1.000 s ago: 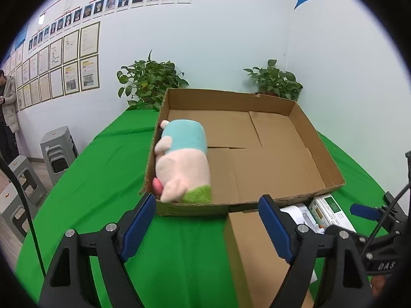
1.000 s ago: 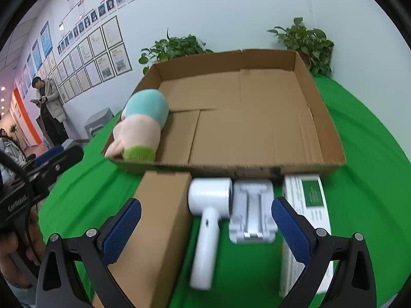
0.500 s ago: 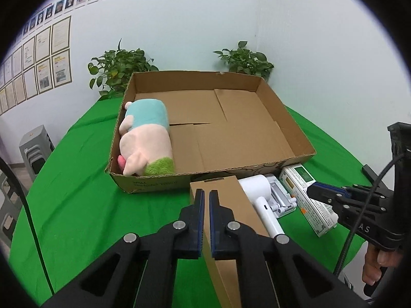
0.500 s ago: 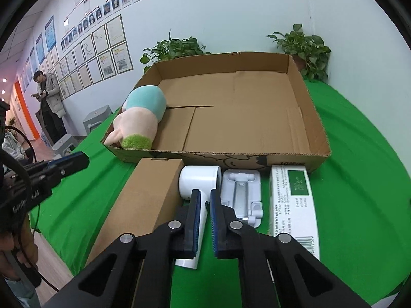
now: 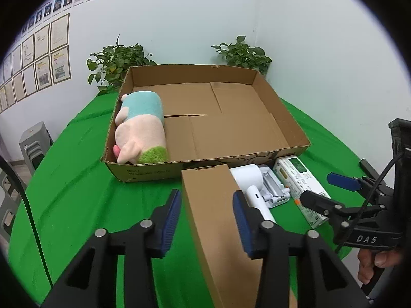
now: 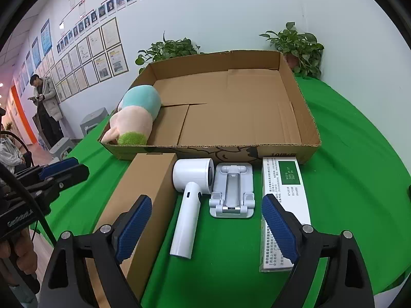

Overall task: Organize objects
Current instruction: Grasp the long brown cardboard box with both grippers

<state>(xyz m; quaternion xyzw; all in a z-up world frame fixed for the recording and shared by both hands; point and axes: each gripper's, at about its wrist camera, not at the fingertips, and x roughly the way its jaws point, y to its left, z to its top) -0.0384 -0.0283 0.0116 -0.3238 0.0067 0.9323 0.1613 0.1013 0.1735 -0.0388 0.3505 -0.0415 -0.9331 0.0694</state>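
Observation:
A long brown carton [image 5: 218,220] lies on the green table in front of the big cardboard tray [image 5: 280,151]. My left gripper [image 5: 206,220] hovers over the carton. Its jaws are opening, the carton shows between the blue pads, and they do not press on it. To the carton's right lie a white handheld dryer [image 6: 190,192], a pale grey folding stand [image 6: 232,192] and a white-and-green box [image 6: 285,205]. My right gripper [image 6: 206,231] is opening wide above the dryer's handle, holding nothing. A plush pig toy [image 5: 141,133] lies in the tray's left side.
Two potted plants [image 5: 118,61] stand behind the tray against the white wall. Grey stools [image 5: 36,143] stand off the table's left side. A person [image 6: 47,110] stands by the framed papers on the far left wall. The tray's right part holds nothing.
Both grippers stood wide open a second ago, were shut half a second ago, and have parted again. The left one has shifted right, over the brown carton.

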